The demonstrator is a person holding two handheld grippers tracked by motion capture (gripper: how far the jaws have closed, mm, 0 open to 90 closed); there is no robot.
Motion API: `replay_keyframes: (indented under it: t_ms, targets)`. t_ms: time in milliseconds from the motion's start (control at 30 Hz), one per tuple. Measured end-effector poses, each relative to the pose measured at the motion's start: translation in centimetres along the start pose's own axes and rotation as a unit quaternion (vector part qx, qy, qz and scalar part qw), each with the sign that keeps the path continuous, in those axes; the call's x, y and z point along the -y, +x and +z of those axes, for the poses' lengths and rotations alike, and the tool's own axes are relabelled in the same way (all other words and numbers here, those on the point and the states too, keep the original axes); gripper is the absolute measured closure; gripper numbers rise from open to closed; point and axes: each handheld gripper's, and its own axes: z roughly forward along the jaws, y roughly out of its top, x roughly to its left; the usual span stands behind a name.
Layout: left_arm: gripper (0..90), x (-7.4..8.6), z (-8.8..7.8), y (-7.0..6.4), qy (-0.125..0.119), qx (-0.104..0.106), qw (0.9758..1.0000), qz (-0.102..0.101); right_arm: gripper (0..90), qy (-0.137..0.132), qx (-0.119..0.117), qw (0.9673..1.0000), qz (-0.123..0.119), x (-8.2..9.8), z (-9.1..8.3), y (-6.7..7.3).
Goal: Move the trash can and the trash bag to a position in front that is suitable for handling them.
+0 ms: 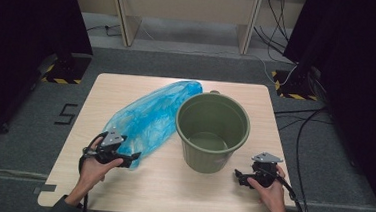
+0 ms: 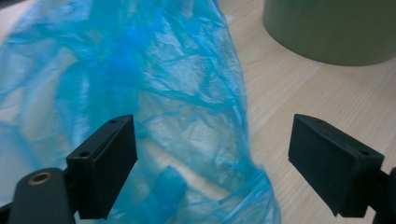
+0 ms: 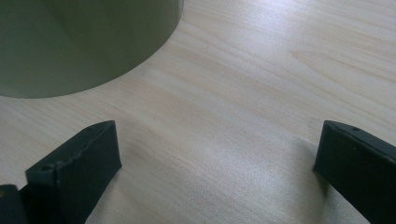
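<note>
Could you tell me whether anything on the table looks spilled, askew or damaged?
Nothing stands out. The bin stands upright and looks empty, and the blue bag lies crumpled beside it, with the open left gripper at its near end.

Running off the top and left edges of the left gripper view: blue plastic bag | showing as a cropped wall, rim out of frame: green bucket | hiding part of the bag's far end behind the bucket in the high view
</note>
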Motion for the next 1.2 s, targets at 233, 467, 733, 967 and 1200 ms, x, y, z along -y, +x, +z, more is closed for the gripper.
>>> replay_keyframes:
  t_ms: [233, 467, 733, 967, 1200]
  targets:
    - [24.8, 0.1, 2.7, -0.5, 0.017, 0.008, 0.9996, 0.019, 0.3, 0.0, 0.0, 1.0, 0.0, 0.0, 0.0, 0.0]
    - [61.7, 1.3, 4.2, -0.1, 0.028, 0.028, 0.9986, 0.036, 0.2, 0.0, 0.0, 1.0, -0.001, 0.0, 0.0, 0.0]
    - [80.7, 2.4, 2.4, 2.3, 0.033, 0.036, 0.9981, 0.038, 0.3, 0.0, 0.0, 1.0, -0.001, 0.0, 0.0, 0.0]
    - [80.8, 3.6, -0.5, 7.5, 0.042, -0.003, 0.9991, 0.003, 0.3, 0.0, 0.0, 1.0, -0.001, 0.0, 0.0, 0.0]
    - [53.8, 3.2, -2.3, 9.7, 0.016, -0.068, 0.9964, -0.049, 0.3, 0.0, 0.0, 1.0, -0.001, 0.0, 0.0, 0.0]
